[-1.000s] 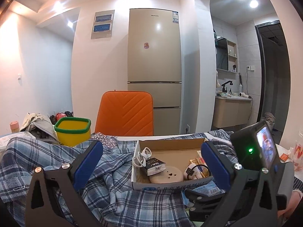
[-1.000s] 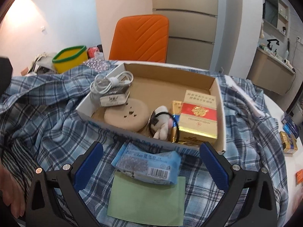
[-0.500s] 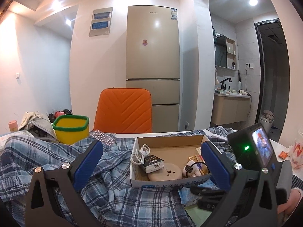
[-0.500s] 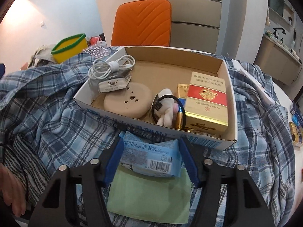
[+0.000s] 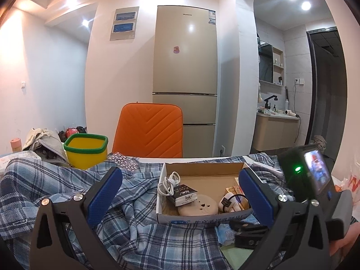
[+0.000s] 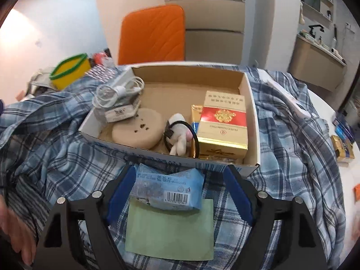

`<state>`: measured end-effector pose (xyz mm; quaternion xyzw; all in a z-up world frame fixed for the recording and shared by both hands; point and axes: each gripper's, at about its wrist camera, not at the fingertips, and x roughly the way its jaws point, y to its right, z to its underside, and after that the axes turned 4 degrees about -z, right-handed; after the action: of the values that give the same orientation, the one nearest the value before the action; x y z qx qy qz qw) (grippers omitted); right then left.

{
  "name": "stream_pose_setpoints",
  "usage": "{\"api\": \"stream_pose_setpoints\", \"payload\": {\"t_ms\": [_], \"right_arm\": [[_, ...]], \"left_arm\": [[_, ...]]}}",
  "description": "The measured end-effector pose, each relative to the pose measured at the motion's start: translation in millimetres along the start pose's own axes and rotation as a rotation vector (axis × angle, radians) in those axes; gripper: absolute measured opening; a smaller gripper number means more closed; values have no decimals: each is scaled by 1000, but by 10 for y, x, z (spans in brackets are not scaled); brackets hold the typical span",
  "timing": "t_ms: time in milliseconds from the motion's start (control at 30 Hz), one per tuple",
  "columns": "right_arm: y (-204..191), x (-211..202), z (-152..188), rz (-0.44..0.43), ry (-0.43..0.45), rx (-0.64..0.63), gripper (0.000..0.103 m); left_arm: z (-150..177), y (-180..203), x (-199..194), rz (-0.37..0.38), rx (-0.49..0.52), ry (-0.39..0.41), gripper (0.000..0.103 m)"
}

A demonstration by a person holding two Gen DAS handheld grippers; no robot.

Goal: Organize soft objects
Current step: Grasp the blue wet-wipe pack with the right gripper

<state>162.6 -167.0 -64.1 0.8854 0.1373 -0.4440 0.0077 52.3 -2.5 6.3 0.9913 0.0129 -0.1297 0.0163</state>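
Observation:
A blue tissue pack (image 6: 167, 187) sits between the blue pads of my right gripper (image 6: 177, 193), which is shut on it just in front of the cardboard box (image 6: 253, 117). The pack looks slightly raised above a green sheet (image 6: 171, 229) on the plaid cloth (image 6: 56, 148). The box holds a white cable (image 6: 117, 90), a round beige pad (image 6: 138, 130), a small white plush with a black hair tie (image 6: 180, 135) and a red and gold carton (image 6: 222, 121). My left gripper (image 5: 180, 193) is open and empty, held left of the box (image 5: 202, 166); the right gripper's body (image 5: 315, 180) shows at its right.
A yellow bin with a green rim (image 5: 86, 148) stands at the back left, an orange chair back (image 5: 149, 132) behind the table. Small boxes (image 6: 342, 144) lie on the white table edge at the right. A fridge (image 5: 184, 74) stands behind.
My right gripper has closed from wide open onto the tissue pack and moved toward the box, lifting the pack a little. The left gripper stayed open and tilted slightly upward.

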Motion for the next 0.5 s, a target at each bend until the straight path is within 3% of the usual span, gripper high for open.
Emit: {"api": "stream_pose_setpoints", "payload": {"t_ms": [167,267,400,500], "right_arm": [[-142,153,6,93,-75,13,84],[-230,190,20,76,-88,0,84],[-305,104,2,65,-42,4,84],[-353,173,-19,88,-79,-6,85]], "left_arm": [[-7,-67,-35,-32,-36,31,103],[-5,-72,-21,-26,-37,23,103],[-3,-55,-48,-36,-32,36,103],[-12,-74,-110,-45,-44,71,103]]}}
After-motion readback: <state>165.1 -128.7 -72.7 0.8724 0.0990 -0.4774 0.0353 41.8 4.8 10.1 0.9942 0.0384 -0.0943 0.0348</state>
